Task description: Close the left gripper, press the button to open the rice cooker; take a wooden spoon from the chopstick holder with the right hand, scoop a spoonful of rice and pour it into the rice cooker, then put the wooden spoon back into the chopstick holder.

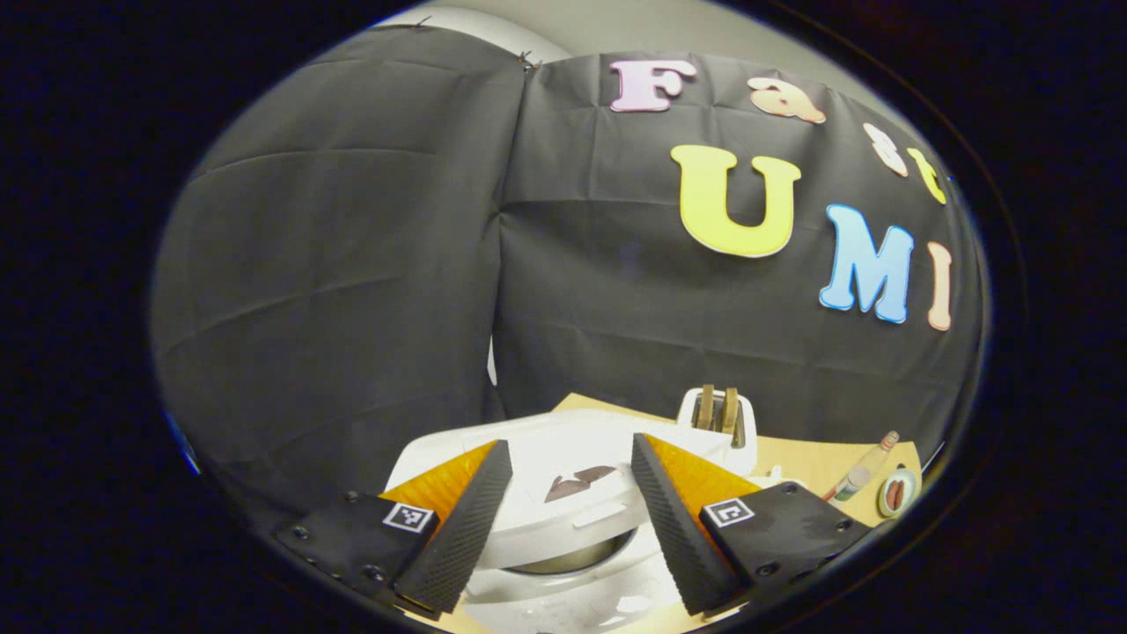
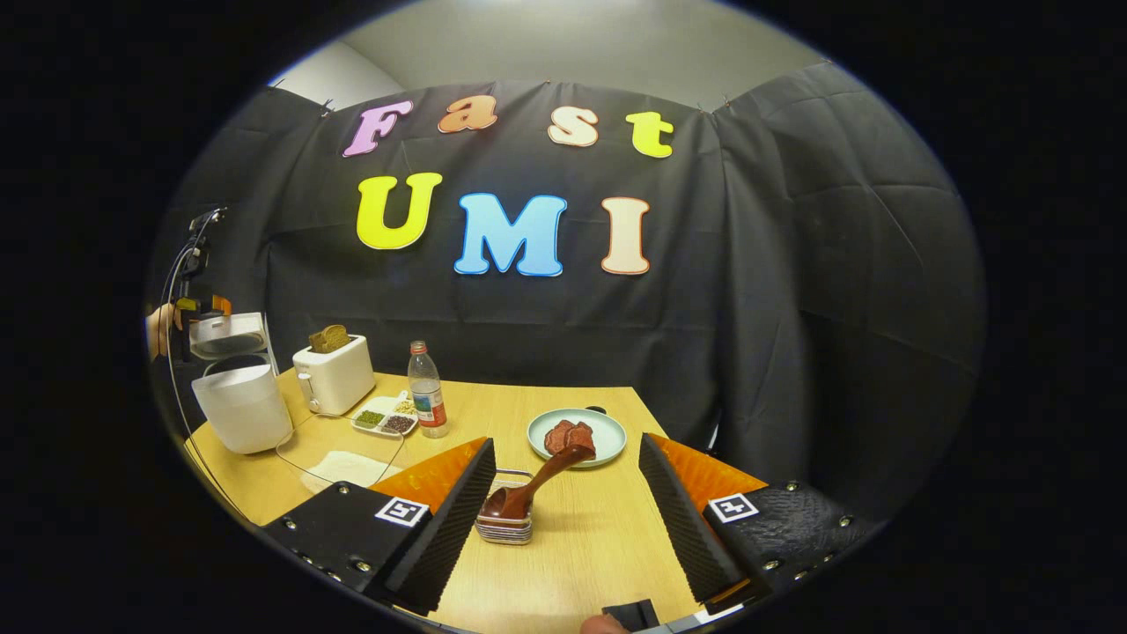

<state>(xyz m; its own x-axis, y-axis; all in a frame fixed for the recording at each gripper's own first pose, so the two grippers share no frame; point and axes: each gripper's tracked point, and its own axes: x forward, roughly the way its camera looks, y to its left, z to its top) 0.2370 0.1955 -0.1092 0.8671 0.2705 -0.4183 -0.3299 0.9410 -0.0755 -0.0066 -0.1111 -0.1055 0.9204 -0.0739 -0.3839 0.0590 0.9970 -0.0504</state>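
Observation:
In the left gripper view my left gripper is open, its fingers spread on either side of the white rice cooker just below. The cooker's lid is raised a little, with a dark gap under its front edge. In the right gripper view the same cooker stands at the table's far left with its lid up, and the left gripper sits above it in a hand. My right gripper is open, hanging just short of the dark wooden spoon, which rests in the low chopstick holder.
A white toaster holding bread, a plastic bottle and a small divided tray of beans stand right of the cooker. A pale heap lies near a cable. A plate with reddish pieces sits behind the spoon.

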